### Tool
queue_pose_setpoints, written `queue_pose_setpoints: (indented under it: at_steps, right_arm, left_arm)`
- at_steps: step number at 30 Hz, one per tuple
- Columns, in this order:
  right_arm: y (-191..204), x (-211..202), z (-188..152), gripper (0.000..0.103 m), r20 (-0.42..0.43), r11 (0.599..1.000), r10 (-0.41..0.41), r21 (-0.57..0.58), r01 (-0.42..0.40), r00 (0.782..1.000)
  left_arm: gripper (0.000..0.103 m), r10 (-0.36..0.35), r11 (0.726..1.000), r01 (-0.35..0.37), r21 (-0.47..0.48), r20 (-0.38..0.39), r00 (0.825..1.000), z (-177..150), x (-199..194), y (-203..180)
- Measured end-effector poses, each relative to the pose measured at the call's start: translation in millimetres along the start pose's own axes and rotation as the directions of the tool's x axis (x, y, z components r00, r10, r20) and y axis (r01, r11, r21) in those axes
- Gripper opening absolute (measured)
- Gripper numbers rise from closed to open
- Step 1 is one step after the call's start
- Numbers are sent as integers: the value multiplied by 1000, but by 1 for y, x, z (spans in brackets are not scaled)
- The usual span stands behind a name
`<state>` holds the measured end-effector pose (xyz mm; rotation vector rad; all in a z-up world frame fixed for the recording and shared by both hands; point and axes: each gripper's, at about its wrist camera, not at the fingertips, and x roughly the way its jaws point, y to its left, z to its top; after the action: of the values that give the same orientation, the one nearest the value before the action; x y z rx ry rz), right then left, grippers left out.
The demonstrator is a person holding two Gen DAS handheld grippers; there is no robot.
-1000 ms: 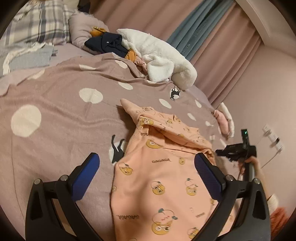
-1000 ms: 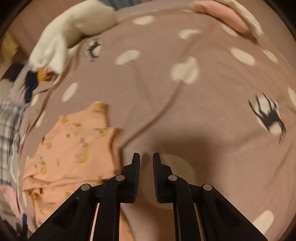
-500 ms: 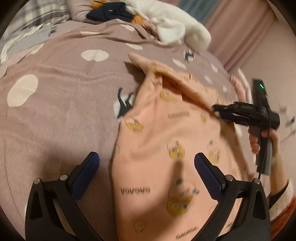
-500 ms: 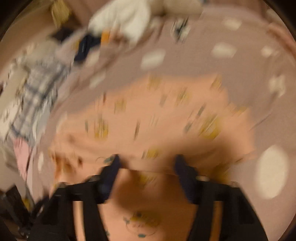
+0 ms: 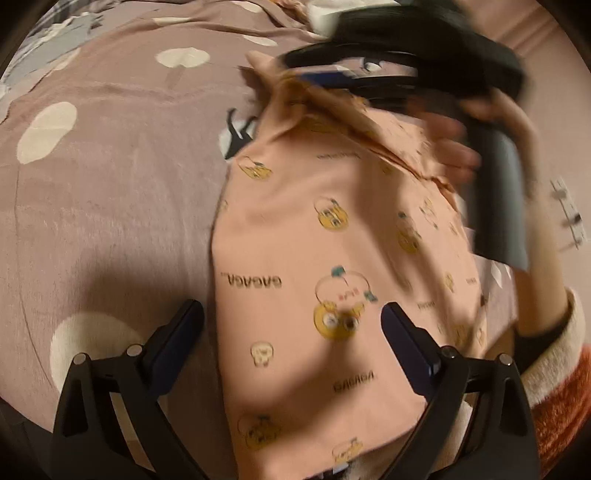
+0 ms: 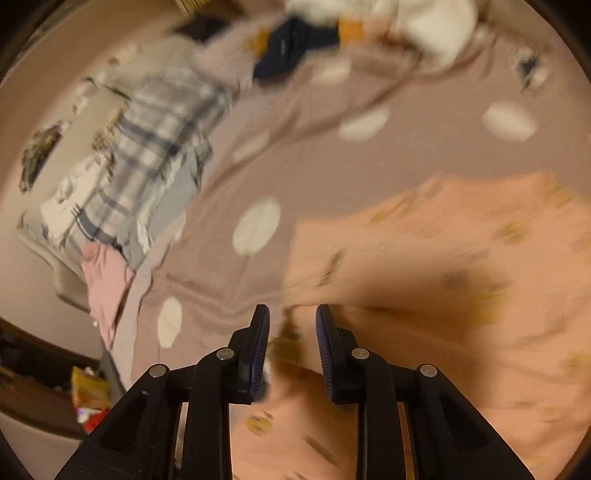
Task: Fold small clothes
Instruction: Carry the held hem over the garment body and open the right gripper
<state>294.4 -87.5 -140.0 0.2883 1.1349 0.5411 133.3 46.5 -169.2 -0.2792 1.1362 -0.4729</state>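
**Asker:** Garment first, please: where is it?

**Describer:** Peach-pink child's top (image 5: 332, 236), printed with yellow cartoon faces and small lettering, lies on a mauve bedspread (image 5: 110, 177) dotted with cream spots. Most of it is flat. Its far edge is lifted into a fold, and that raised edge sits at the tip of the right gripper (image 5: 317, 77).

**Asker:** Is that gripper holding the cloth?

**Describer:** From its own camera, the right gripper (image 6: 291, 332) has its fingers (image 6: 258, 343) a narrow gap apart and closing, with a bunched bit of the peach fabric between them. Blur hides whether the pads press on it, so I cannot tell if the grip is made. A hand (image 5: 476, 136) wraps the gripper's dark handle, above a cream and rust sleeve (image 5: 554, 376).

**Asker:** And the left one?

**Describer:** The left gripper (image 5: 291, 325) hangs over the near end of the top, fingers (image 5: 177, 332) spread wide and easing inward. The flat cloth lies below the gap; nothing is pinched.

**Asker:** What surrounds it?

**Describer:** Farther up the bed, a plaid cloth (image 6: 155, 122), a small pink piece (image 6: 107, 273) beside it, and a blurred heap holding a navy garment (image 6: 291, 48) and a white fluffy one (image 6: 428, 26).
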Motion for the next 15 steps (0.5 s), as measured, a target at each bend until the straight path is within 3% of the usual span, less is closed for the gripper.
queue_pose_setpoints:
  at_steps: [2,5,8,10,12,13,15]
  right_arm:
    - [9,31,-16,25,-138,1000,-12,-16,10,990]
    - [38,21,-52,25,-127,970,-67,-242,35,990]
    - [36,-1,-33,25,-129,988,-5,-151,-15,992]
    - [31,-17,-13,36,-52,994,-30,-103,24,998]
    - [32,-24,3,80,36,985,-144,-87,147,989]
    - [34,-23,13,84,77,974,-206,-79,211,976]
    - [38,-4,30,84,62,952,-296,-59,299,953]
  left_arm:
    - [97,-29,1000,29,0,-1,1000,-1,0,4]
    - [97,-87,996,87,-6,-12,996,1,-3,12]
    - [98,-143,989,143,-39,-5,990,2,-5,21]
    - [98,-158,987,157,-41,-7,987,2,-6,24]
    - [100,-170,985,169,-35,-12,985,3,-7,26]
    - [100,-179,983,179,-33,-16,984,3,-8,28]
    - [102,-196,980,195,-34,-25,980,6,-7,31]
